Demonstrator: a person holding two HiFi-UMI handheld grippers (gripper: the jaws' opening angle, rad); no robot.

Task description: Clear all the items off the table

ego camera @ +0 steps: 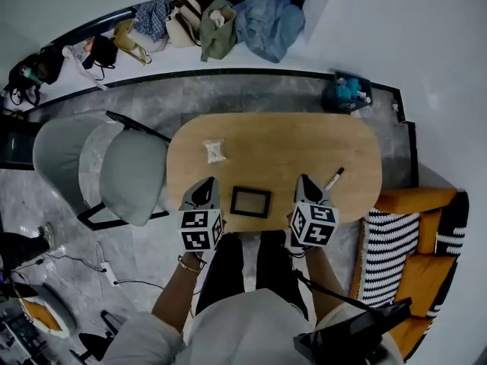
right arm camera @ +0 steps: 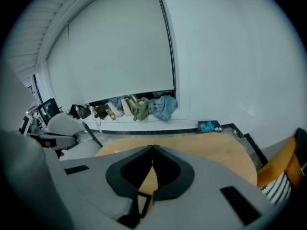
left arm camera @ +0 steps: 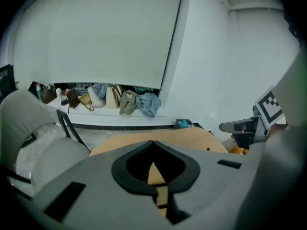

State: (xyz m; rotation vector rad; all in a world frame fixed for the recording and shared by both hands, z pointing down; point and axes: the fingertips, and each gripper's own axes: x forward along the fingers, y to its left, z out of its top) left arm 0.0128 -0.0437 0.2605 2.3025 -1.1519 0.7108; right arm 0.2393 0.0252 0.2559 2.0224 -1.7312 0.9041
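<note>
Evidently nothing is cleared yet: the oval light-wood table (ego camera: 358,147) carries all three items, a small white crumpled packet (ego camera: 215,152) on its left part, a black square frame (ego camera: 250,201) at its near edge, and a dark pen (ego camera: 335,178) on its right part. The left gripper (ego camera: 207,187) and right gripper (ego camera: 306,182) hover over the table's near edge, jaws together, empty.

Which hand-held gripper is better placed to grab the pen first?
Right, probably. The right hand-held gripper is close beside the pen, while the left hand-held gripper is on the far side of the black frame. Both are shut.
</note>
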